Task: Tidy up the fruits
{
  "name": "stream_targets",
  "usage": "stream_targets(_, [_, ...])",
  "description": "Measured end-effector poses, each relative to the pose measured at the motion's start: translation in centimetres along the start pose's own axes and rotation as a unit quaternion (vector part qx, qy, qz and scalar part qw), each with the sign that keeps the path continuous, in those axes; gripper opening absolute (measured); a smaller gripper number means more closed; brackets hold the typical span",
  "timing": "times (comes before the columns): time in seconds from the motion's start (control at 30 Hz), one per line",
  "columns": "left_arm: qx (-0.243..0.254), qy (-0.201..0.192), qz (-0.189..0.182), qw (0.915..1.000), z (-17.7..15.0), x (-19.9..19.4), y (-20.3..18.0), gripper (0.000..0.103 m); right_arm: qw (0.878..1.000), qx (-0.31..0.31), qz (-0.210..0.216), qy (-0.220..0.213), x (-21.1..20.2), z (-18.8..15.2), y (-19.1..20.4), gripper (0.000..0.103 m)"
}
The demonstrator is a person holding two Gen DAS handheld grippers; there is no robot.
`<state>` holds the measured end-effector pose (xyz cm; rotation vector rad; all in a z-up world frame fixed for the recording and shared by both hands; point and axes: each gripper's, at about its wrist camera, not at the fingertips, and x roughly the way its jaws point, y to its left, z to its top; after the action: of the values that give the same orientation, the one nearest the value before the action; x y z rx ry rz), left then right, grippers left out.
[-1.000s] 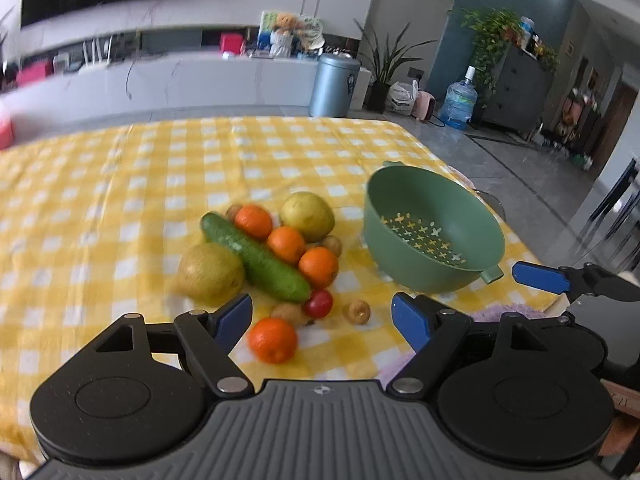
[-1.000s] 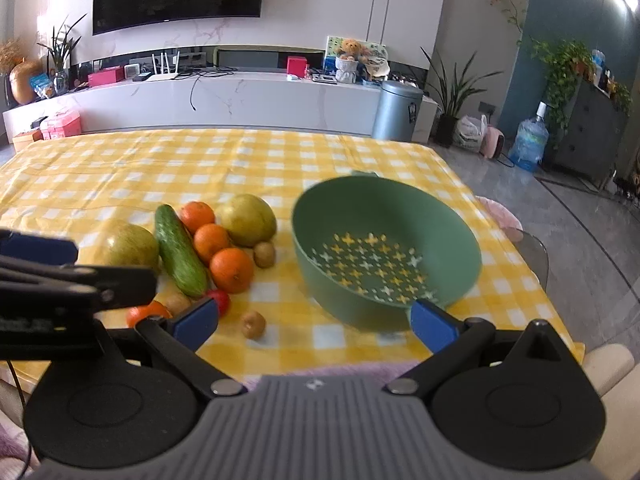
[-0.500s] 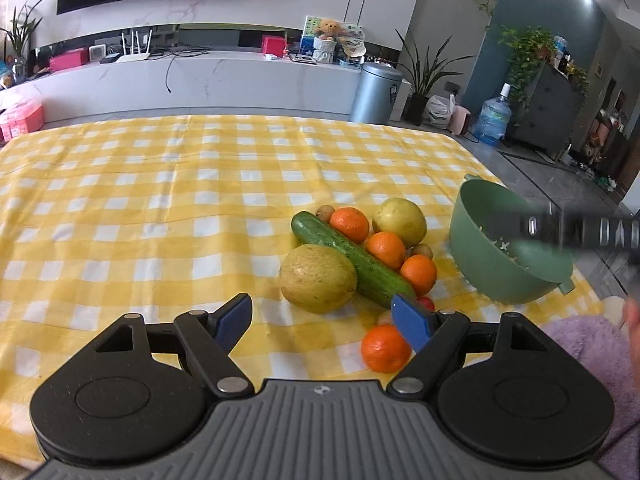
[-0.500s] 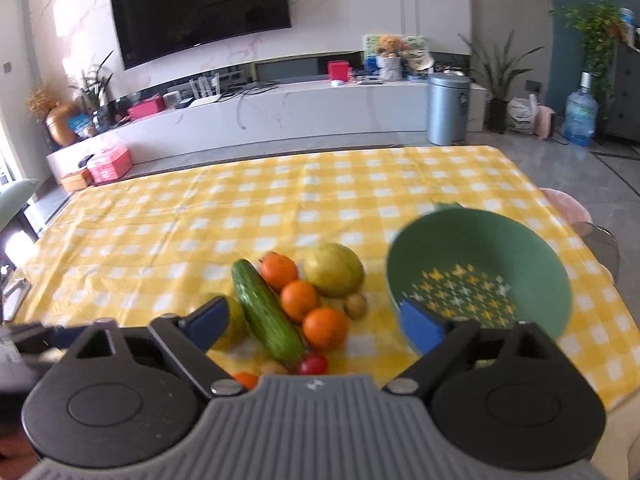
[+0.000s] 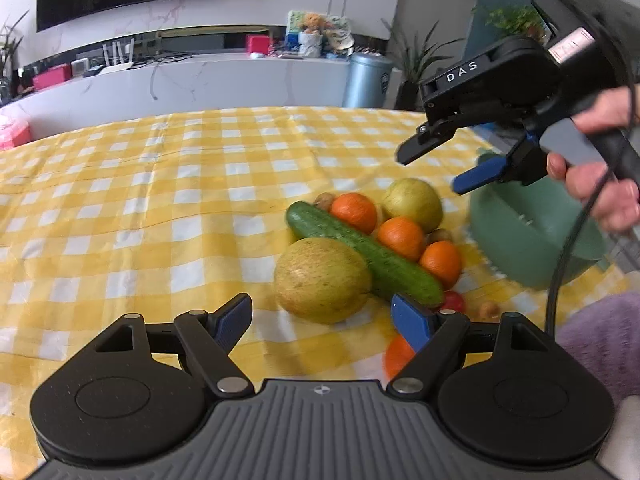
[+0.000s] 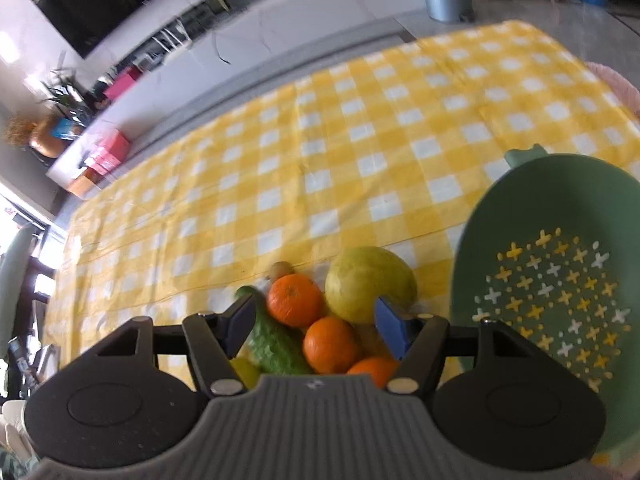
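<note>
In the left wrist view, the left claw (image 5: 322,312) is seen spread wide and empty, held low over the counter (image 5: 120,200) with its yellow checked cloth. Just ahead of it, the fruit is found in one heap: a large yellow-green melon (image 5: 323,280) nearest, a cucumber (image 5: 366,254) touching it, three oranges (image 5: 400,236) along the cucumber's far side, and a pale round fruit (image 5: 412,204) behind them. A fourth orange (image 5: 396,354) and a small red fruit (image 5: 454,302) are partly hidden by the right finger. The cucumber's long axis is laid diagonally, from far left to near right. The green colander (image 5: 528,240) stands just right of the heap. The right claw (image 5: 444,164) is carried above the heap in the person's hand (image 5: 600,184), its fingers parted with nothing between them.

In the right wrist view, the right claw (image 6: 316,322) is likewise shown open and empty, looking down on the oranges (image 6: 296,300), the pale round fruit (image 6: 370,284) and the cucumber (image 6: 276,344), which runs from upper left towards the camera. The colander (image 6: 480,248) is seen with nothing in it, so the sorting is judged not yet begun; every piece remains to be moved.
</note>
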<state>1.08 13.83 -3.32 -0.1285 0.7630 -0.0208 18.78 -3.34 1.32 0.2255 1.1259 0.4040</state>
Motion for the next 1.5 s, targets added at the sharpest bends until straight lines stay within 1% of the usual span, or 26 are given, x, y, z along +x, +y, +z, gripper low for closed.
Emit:
stream_targets(0.1, [-0.015, 0.010, 0.004, 0.9998, 0.0, 0.4, 0.7, 0.093, 0.998, 0.033, -0.047, 0.013, 1.7, 0.7, -0.6, 0.064])
stream_targets(0.17, [-0.027, 0.015, 0.006, 0.9995, 0.0, 0.6, 1.0, 0.093, 0.997, 0.051, -0.062, 0.018, 2.5, 0.8, -1.0, 0.063])
stream_targets(0.2, [-0.030, 0.014, 0.012, 0.9994, 0.0, 0.5, 1.2, 0.093, 0.997, 0.048, -0.064, 0.010, 2.7, 0.7, -0.7, 0.064])
stream_targets(0.23, [-0.033, 0.008, 0.020, 0.9992, 0.0, 0.4, 1.3, 0.093, 0.996, 0.045, -0.077, 0.003, 2.8, 0.5, -0.3, 0.065])
stream_targets(0.27, [-0.033, 0.003, 0.024, 0.9992, 0.1, 0.2, 1.3, 0.093, 0.994, 0.043, -0.098, -0.008, 2.9, 0.5, 0.1, 0.065])
stream_targets(0.3, [-0.035, 0.001, 0.022, 0.9992, 0.1, 0.1, 1.4, 0.093, 0.991, 0.042, -0.122, -0.023, 3.0, 0.5, 0.6, 0.065])
stream_targets(0.37, [-0.041, 0.002, 0.011, 0.9991, 0.3, 0.0, 1.6, 0.093, 0.989, 0.042, -0.141, -0.030, 3.6, 0.5, 1.2, 0.067])
stream_targets(0.4, [-0.044, 0.003, 0.006, 0.9990, 0.3, 0.0, 1.6, 0.093, 0.987, 0.034, -0.151, -0.032, 4.0, 0.5, 1.6, 0.069])
stream_targets(0.53, [-0.037, 0.010, 0.010, 0.9992, 0.1, 0.3, 1.4, 0.093, 0.979, -0.002, -0.200, -0.032, 5.7, 0.2, 3.2, 0.069])
stream_targets(0.6, [-0.035, 0.013, 0.011, 0.9992, 0.1, 0.4, 1.3, 0.093, 0.971, -0.029, -0.234, -0.029, 6.6, -0.1, 4.0, 0.065])
stream_targets(0.67, [-0.039, 0.014, 0.009, 0.9991, 0.0, 0.3, 1.3, 0.093, 0.968, -0.046, -0.243, -0.030, 6.9, -0.5, 4.3, 0.065])
stream_targets(0.8, [-0.050, 0.013, 0.000, 0.9987, 0.1, 0.1, 1.6, 0.093, 0.969, -0.053, -0.239, -0.033, 6.8, -0.7, 4.1, 0.065])
stream_targets(0.9, [-0.063, 0.018, 0.004, 0.9978, 0.1, 0.2, 2.0, 0.093, 0.974, -0.050, -0.218, -0.030, 6.3, -0.5, 3.7, 0.064])
stream_targets(1.0, [-0.062, 0.018, 0.009, 0.9979, 0.1, 0.2, 2.0, 0.093, 0.980, -0.043, -0.189, -0.036, 6.0, -0.3, 3.5, 0.064])
stream_targets(1.07, [-0.060, 0.019, 0.010, 0.9980, 0.1, 0.2, 1.9, 0.093, 0.981, -0.060, -0.181, -0.039, 6.3, -0.2, 3.7, 0.064])
stream_targets(1.17, [-0.069, 0.027, 0.008, 0.9973, 0.1, 0.5, 2.1, 0.093, 0.980, -0.098, -0.169, -0.042, 6.8, 0.2, 3.9, 0.064])
stream_targets(1.3, [-0.076, 0.033, 0.012, 0.9965, 0.2, 0.7, 2.4, 0.093, 0.984, -0.099, -0.144, -0.033, 7.3, 1.1, 3.1, 0.066])
stream_targets(1.37, [-0.077, 0.033, 0.021, 0.9963, 0.1, 0.8, 2.4, 0.093, 0.982, -0.112, -0.149, -0.015, 7.7, 1.5, 3.0, 0.067])
stream_targets(1.43, [-0.078, 0.037, 0.028, 0.9959, 0.1, 1.0, 2.5, 0.093, 0.977, -0.147, -0.153, -0.004, 7.9, 1.4, 3.5, 0.067])
stream_targets(1.5, [-0.081, 0.041, 0.031, 0.9954, 0.1, 1.1, 2.5, 0.093, 0.974, -0.165, -0.151, 0.010, 7.9, 1.7, 3.6, 0.067])
